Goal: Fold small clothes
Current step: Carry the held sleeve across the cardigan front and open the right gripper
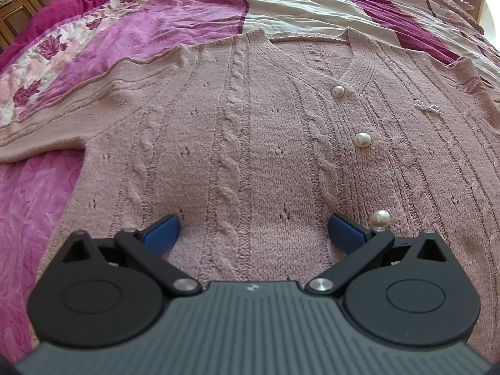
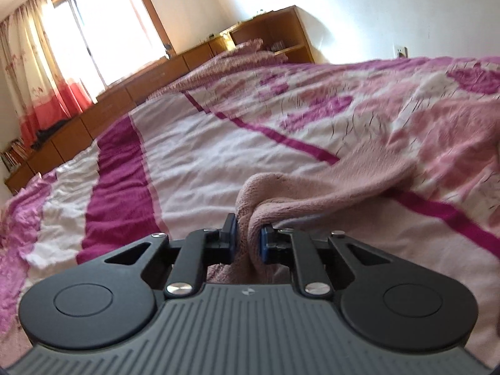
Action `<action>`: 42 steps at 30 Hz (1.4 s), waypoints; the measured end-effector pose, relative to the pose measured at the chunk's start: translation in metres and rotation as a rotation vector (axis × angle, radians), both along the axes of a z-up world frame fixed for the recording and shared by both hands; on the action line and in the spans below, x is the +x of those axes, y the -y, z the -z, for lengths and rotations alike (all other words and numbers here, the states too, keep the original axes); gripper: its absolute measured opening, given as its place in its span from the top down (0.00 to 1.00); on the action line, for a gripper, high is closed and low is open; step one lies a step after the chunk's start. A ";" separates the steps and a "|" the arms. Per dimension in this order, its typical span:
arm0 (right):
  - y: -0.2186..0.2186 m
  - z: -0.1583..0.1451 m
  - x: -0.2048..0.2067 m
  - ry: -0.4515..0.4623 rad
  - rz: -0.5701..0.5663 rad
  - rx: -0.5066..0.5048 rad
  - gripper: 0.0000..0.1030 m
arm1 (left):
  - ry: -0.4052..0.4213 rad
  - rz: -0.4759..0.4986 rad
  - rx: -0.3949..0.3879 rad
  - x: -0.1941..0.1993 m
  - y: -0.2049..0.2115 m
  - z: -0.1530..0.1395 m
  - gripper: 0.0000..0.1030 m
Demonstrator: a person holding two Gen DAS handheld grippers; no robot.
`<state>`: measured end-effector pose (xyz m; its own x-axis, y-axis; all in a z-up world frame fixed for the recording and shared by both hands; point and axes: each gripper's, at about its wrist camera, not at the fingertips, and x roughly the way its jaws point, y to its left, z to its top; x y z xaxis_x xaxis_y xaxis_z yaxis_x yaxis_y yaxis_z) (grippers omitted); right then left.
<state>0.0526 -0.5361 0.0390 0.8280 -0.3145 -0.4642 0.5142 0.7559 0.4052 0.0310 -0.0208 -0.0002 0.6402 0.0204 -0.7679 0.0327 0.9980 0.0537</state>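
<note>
- Left wrist view: the left gripper (image 1: 253,229) points down at a slant over a pink knitted cardigan (image 1: 250,143).
- Its two blue fingers (image 1: 162,234) stand wide apart. Nothing is between them but the flat knit below.
- The cardigan lies spread out flat on a bed cover (image 1: 175,9) with purple, dark red and cream stripes and a rose pattern.
- The neck of the cardigan is at the far end, and one sleeve (image 1: 72,109) stretches out to the left side of the picture.
- Three round pearl buttons run down the front. The nearest pearl button (image 1: 380,218) sits just beside the right-hand finger.
- A small white bead bow (image 1: 427,107) sits on the knit to the right of the buttons.
- Right wrist view: the right gripper (image 2: 247,243) points only a little downward, across the bed.
- Its fingers are squeezed close together on a bunched-up bit of pink knit (image 2: 281,187), which is pinched between the blue pads (image 2: 265,245).
- The pinched knit rises off the bed cover (image 2: 193,156) and trails away to the right of the picture.
- Behind the bed are a long wooden cabinet (image 2: 93,115), a bright window (image 2: 93,31) with a curtain (image 2: 37,78), and a white wall (image 2: 375,9).
</note>
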 end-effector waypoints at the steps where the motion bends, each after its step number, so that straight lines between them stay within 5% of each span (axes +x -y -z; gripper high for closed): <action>1: -0.001 -0.006 -0.004 0.010 -0.004 -0.005 0.85 | 0.000 0.002 0.000 0.000 0.000 0.000 0.00; 12: -0.052 -0.066 -0.023 0.079 -0.102 -0.053 0.85 | -0.013 0.039 -0.015 0.004 -0.008 -0.014 0.00; 27: -0.176 -0.118 -0.005 0.128 -0.255 -0.113 0.85 | 0.085 -0.064 0.022 0.004 -0.069 -0.064 0.00; 42: -0.315 -0.108 0.036 0.096 -0.422 -0.103 0.85 | 0.111 -0.100 0.025 0.002 -0.107 -0.065 0.00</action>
